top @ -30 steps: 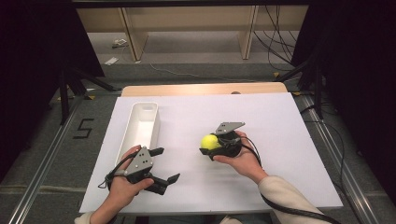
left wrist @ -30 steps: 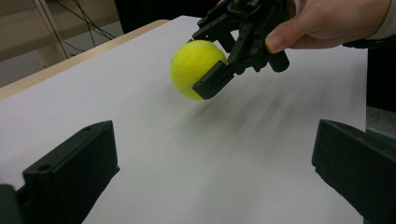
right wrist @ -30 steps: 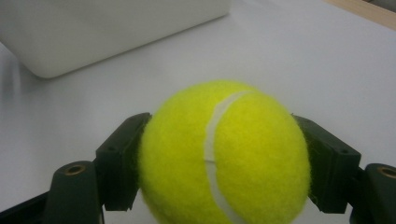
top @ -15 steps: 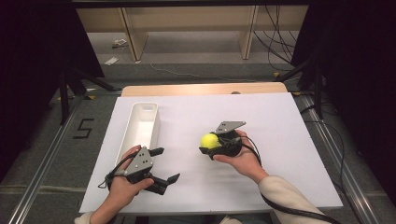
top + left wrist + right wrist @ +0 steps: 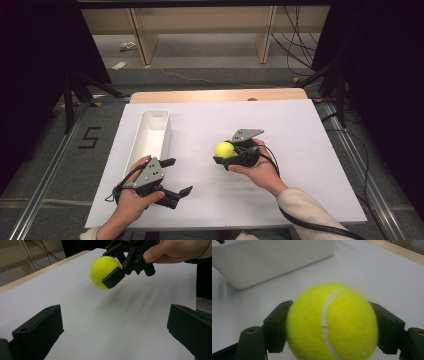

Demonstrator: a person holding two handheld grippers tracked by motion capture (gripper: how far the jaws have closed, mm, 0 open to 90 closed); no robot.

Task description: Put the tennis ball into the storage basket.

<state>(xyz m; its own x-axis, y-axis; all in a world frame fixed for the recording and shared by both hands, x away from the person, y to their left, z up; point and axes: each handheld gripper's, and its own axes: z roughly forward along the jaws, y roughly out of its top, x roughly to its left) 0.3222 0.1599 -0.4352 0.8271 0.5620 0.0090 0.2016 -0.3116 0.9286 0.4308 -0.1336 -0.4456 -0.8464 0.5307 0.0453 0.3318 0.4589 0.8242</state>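
Tennis ball (image 5: 224, 149) clamped by right gripper (image 5: 226, 152)
Left gripper (image 5: 176, 176) was held wide open and empty beside the white bin (image 5: 145, 145)

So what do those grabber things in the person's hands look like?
Both are black. The left gripper has two chunky, blocky jaws, a grey three-cornered plate on top and a black cable trailing behind the hand. The right gripper has the same grey plate, and its black cable loops past the wrist. The person's right arm wears a light beige sleeve.
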